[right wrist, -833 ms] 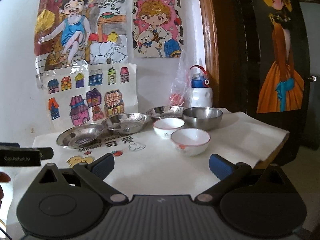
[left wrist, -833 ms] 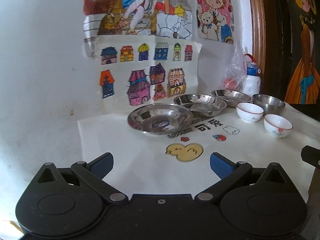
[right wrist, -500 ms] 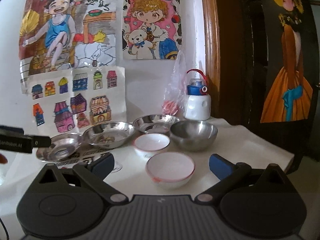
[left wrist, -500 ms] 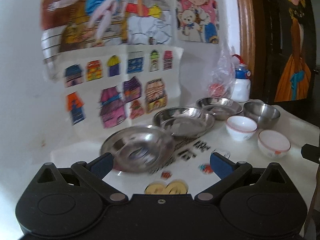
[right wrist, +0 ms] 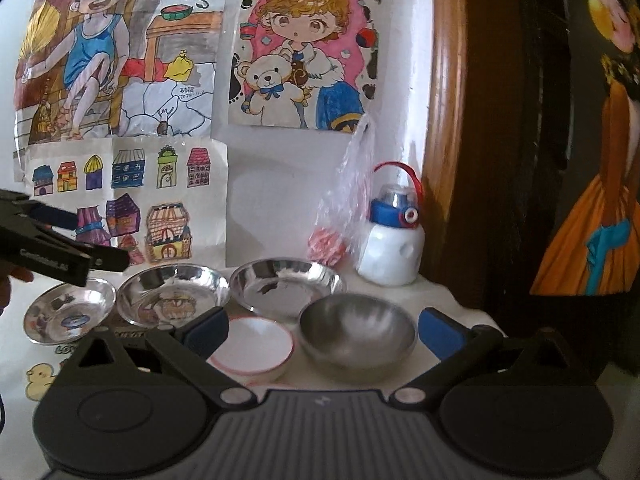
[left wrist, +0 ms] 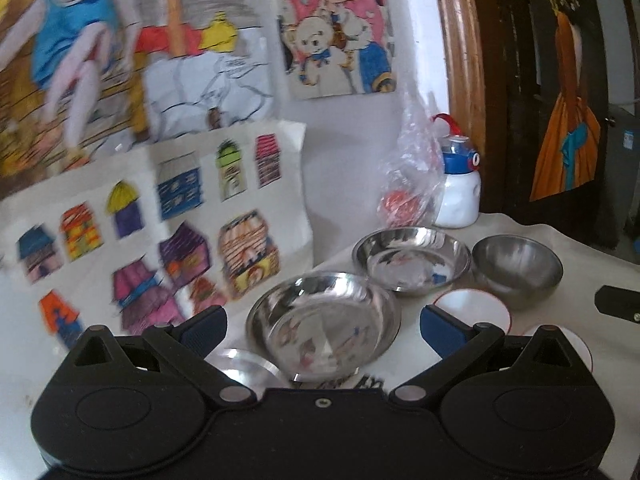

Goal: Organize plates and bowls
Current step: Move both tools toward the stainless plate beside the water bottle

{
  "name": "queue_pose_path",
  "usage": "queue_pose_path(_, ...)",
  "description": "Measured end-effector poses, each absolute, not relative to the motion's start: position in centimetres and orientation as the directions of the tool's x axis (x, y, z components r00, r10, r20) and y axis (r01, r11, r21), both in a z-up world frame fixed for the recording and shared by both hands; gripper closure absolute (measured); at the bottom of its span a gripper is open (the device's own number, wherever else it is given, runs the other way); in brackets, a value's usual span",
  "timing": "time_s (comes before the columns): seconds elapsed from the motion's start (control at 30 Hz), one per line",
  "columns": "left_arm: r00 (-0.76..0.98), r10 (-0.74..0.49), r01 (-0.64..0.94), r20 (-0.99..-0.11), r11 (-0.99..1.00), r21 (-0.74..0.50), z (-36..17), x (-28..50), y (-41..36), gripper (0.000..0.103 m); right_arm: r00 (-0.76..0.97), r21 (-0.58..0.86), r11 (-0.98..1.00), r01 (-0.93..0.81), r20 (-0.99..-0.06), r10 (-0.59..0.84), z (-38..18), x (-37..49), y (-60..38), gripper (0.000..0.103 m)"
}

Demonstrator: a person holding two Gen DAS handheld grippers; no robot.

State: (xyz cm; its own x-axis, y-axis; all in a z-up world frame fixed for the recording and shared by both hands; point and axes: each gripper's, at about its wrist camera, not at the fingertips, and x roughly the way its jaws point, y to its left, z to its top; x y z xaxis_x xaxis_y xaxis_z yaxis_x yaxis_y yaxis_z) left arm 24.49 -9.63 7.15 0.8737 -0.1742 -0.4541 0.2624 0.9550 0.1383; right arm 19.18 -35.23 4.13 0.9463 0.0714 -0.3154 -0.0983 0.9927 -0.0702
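Three steel plates sit in a row left of the steel bowl (right wrist: 357, 334): a small plate (right wrist: 68, 312), a middle plate (right wrist: 172, 300), a third plate (right wrist: 286, 286); a white bowl (right wrist: 252, 348) sits just left-front of it; left gripper (left wrist: 322, 326) and right gripper (right wrist: 322, 326) gape wide, holding nothing.

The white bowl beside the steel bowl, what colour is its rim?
Red, a thin line around the white bowl; clearest in the right wrist view.
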Motion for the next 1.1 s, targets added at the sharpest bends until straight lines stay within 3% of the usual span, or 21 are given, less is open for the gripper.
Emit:
queue_pose_path(0.23, 0.862, -0.209, 0.315, -0.462, 0.935, 0.164, 7.5, 29.2, -12.2, 0.001, 0.953, -0.175, 0.977, -0.122, -0.296, 0.066, 5.1, 23.1, -35.1, 0.0)
queue_pose_path(0.57, 0.817, -0.213, 0.347, -0.535, 0.924, 0.163, 6.6, 36.6, -14.3, 0.001, 0.933, -0.233, 0.958, -0.168, -0.352, 0.078, 5.2, 28.8, -35.2, 0.0)
queue_pose_path(0.83, 0.768, -0.249, 0.402, -0.59, 0.905, 0.14, 5.7, 41.8, -15.1, 0.001, 0.887, -0.172, 0.969, -0.178, -0.455, 0.082, 4.8, 35.2, -36.6, 0.0)
queue_pose_path(1.1, 0.722, -0.253, 0.406, -0.644, 0.909, 0.098, 4.1, 47.2, -16.0, 0.001, 0.768, -0.085, 0.975, -0.205, -0.632, 0.106, 2.5, 43.4, -37.8, 0.0)
